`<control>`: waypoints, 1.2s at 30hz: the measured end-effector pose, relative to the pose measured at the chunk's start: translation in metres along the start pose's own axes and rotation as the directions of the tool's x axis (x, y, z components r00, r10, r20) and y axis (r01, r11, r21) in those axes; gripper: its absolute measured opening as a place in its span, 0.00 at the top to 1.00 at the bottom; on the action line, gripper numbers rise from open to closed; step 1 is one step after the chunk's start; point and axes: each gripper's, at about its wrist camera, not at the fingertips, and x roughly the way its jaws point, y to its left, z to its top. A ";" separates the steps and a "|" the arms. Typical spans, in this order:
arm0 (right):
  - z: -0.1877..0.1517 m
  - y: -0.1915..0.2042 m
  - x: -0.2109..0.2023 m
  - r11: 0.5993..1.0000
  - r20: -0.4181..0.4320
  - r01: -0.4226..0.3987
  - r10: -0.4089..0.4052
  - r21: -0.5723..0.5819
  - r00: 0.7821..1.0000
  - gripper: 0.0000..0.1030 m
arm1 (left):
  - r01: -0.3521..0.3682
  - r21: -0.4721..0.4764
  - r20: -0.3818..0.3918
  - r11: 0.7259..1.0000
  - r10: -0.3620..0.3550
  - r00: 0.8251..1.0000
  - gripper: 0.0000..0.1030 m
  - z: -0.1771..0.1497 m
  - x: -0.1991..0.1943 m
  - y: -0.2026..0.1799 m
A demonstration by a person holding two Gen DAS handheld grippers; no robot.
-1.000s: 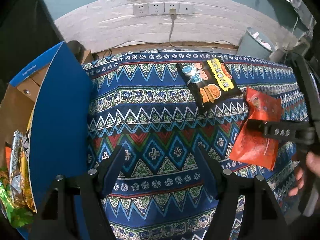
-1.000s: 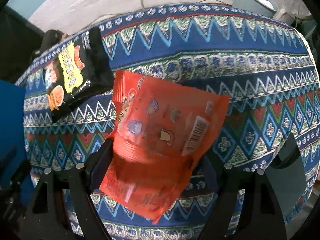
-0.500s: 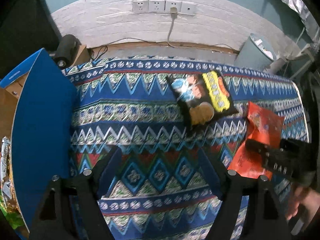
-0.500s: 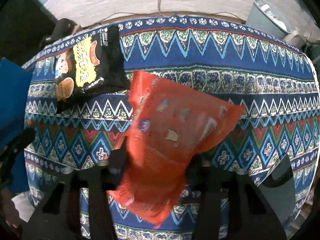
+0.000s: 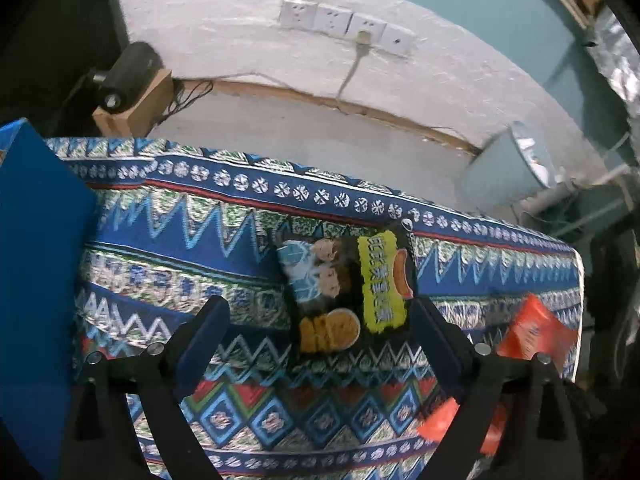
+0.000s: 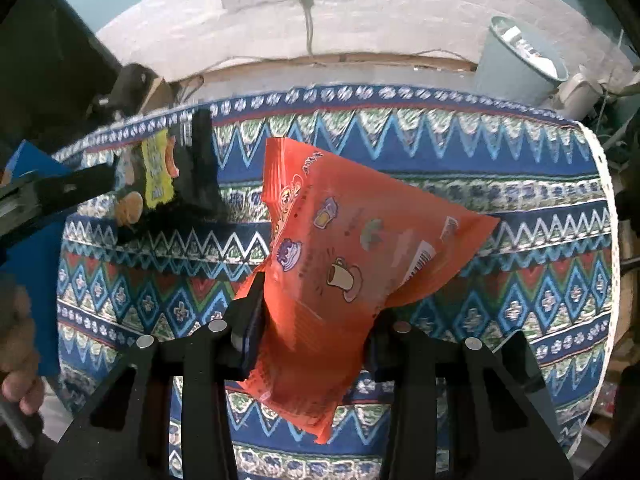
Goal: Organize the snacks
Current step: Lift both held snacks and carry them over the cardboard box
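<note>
My right gripper is shut on an orange-red snack bag and holds it tilted above the patterned tablecloth. The same bag shows at the right edge of the left wrist view. A black snack bag with a yellow label lies flat on the cloth. My left gripper is open, its fingers on either side of the bag's near end, just above it. The black bag also shows at the left in the right wrist view, partly behind the left gripper.
A blue box flap stands at the left edge of the table. A grey-blue bin sits on the floor behind the table at the right. A white wall with sockets lies beyond.
My right gripper has closed on the orange-red bag and lifted it off the cloth. My left gripper has moved forward and right, so the black bag now lies between its fingers.
</note>
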 end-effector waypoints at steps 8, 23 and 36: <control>0.003 -0.017 -0.022 0.998 0.044 -0.048 0.046 0.043 0.998 0.62 | -0.050 -0.023 -0.031 0.998 0.049 0.998 0.10 0.008 0.022 -0.027; 0.007 -0.022 -0.024 0.997 0.052 -0.060 0.057 0.053 0.997 0.62 | -0.129 0.051 -0.033 0.990 0.131 0.991 0.04 -0.002 0.050 -0.044; 0.007 -0.013 -0.023 1.000 0.053 0.003 -0.003 0.004 0.999 0.62 | -0.175 0.166 0.063 0.971 0.166 0.984 0.29 -0.023 0.029 -0.041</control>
